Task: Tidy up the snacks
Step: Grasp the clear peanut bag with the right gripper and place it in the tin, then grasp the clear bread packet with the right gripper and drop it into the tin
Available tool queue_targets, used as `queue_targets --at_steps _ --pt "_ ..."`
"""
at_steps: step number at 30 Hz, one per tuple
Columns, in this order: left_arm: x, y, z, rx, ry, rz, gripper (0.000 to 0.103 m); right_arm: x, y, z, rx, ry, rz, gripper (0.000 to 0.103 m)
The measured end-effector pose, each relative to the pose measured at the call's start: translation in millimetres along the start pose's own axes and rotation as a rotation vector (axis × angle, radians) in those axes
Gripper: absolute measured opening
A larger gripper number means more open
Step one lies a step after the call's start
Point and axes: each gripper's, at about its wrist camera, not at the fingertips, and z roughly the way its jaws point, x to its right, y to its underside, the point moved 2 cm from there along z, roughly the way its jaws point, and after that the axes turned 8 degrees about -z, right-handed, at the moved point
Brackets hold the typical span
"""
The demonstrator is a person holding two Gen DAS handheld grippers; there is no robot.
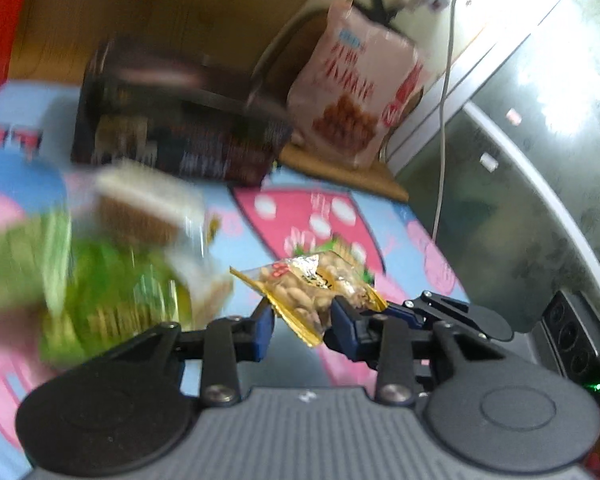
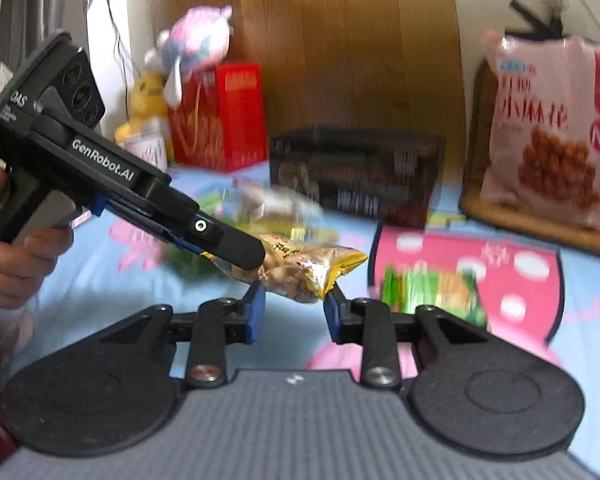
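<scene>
My left gripper (image 1: pixel 300 316) is shut on a small clear-and-gold peanut packet (image 1: pixel 312 284) and holds it above the cartoon bedsheet. In the right wrist view the same left gripper (image 2: pixel 256 258) reaches in from the left with the peanut packet (image 2: pixel 304 268) in its tip. My right gripper (image 2: pixel 292 304) is open and empty, just under and in front of that packet. A dark mesh basket (image 1: pixel 172 128) stands further back; it also shows in the right wrist view (image 2: pixel 356 172). Green snack packets (image 1: pixel 112 292) lie blurred at the left.
A big pink snack bag (image 2: pixel 548 136) stands on a wooden board at the back right. A red box (image 2: pixel 220 116) and plush toys (image 2: pixel 192 48) are at the back left. A green packet (image 2: pixel 432 292) lies on the sheet. A grey cabinet (image 1: pixel 540 160) rises on the right.
</scene>
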Motion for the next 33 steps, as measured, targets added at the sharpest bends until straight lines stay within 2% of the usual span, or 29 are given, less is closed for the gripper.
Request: queue_targets --at_steps 6,11,14,18,19,21,23,25,28,33 --pt "12.4 -67.4 -3.1 0.117 -0.050 0.042 0.032 33.2 -53.0 31.9 0.109 0.050 0.008 0.034" --pt "4.2 -115.9 15.0 0.162 -0.112 0.022 0.031 64.8 -82.0 68.6 0.124 0.072 0.056 0.034" --pt "-6.5 -131.3 30.3 0.171 -0.150 0.003 0.032 78.1 -91.0 91.0 0.108 0.093 0.076 0.034" --pt "-26.1 -139.3 41.1 0.175 -0.203 -0.053 0.037 86.0 -90.7 114.7 0.058 0.152 0.066 0.039" --pt "-30.2 -137.2 36.5 0.179 -0.186 -0.063 0.039 87.5 -88.2 114.5 0.050 0.178 0.074 0.042" --pt "-36.6 -131.2 23.0 0.203 -0.149 -0.061 0.050 90.9 -82.0 101.1 0.078 0.187 0.119 0.046" --pt "-44.7 -122.0 8.4 0.229 -0.172 -0.045 0.052 93.1 -71.2 82.2 0.100 0.134 0.191 0.050" --pt "-54.7 -112.5 0.7 0.226 -0.211 -0.040 0.052 93.1 -57.2 69.9 0.083 0.039 0.279 0.050" --pt "-72.0 -100.4 -1.2 0.169 -0.205 -0.080 0.052 91.9 -30.8 64.4 0.014 -0.124 0.450 0.050" --pt "-89.0 -85.7 13.4 0.078 -0.208 -0.114 0.057 92.1 3.4 74.4 -0.080 -0.314 0.749 0.051"
